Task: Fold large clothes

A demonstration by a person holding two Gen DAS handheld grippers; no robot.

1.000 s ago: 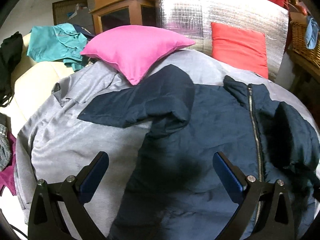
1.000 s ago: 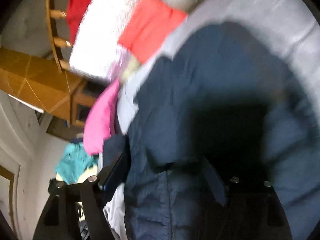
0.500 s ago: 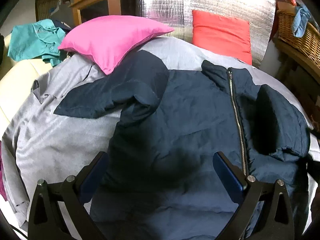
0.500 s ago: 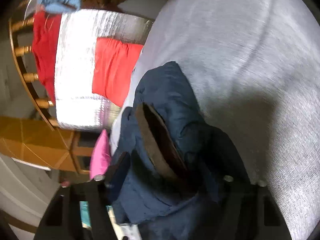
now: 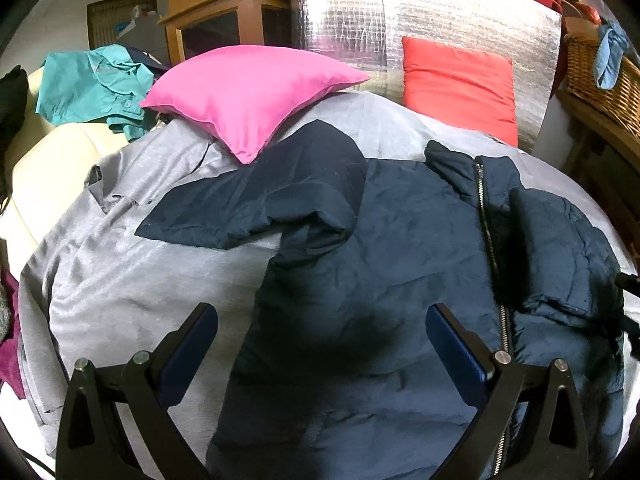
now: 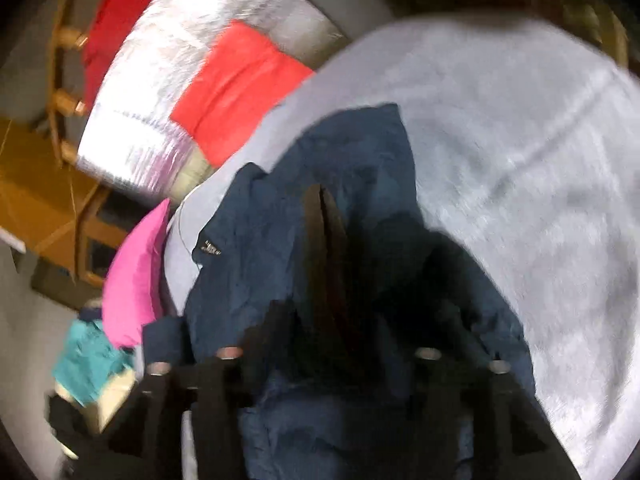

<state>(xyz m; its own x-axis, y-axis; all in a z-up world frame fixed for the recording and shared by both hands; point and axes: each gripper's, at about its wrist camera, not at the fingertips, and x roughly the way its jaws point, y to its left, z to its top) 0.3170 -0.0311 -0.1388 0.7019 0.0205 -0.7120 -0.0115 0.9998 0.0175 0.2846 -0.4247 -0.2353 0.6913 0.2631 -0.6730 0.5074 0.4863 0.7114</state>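
Note:
A navy zip jacket lies front-up on the grey sheet. Its left sleeve is bent across, pointing left. The right sleeve lies folded inward beside the zipper. My left gripper hovers open over the jacket's lower body, holding nothing. In the blurred right wrist view the right gripper has the right sleeve bunched between its fingers, cuff opening facing away. Its jaws are opening while the fabric still fills the gap.
A pink pillow and a red cushion sit at the bed's far end against a silver foil panel. Teal clothing lies on a cream seat at left. A wicker basket stands at right.
The right gripper went from wide open over the jacket body to closed around the right sleeve, and its view swung. The left gripper stayed open and barely moved.

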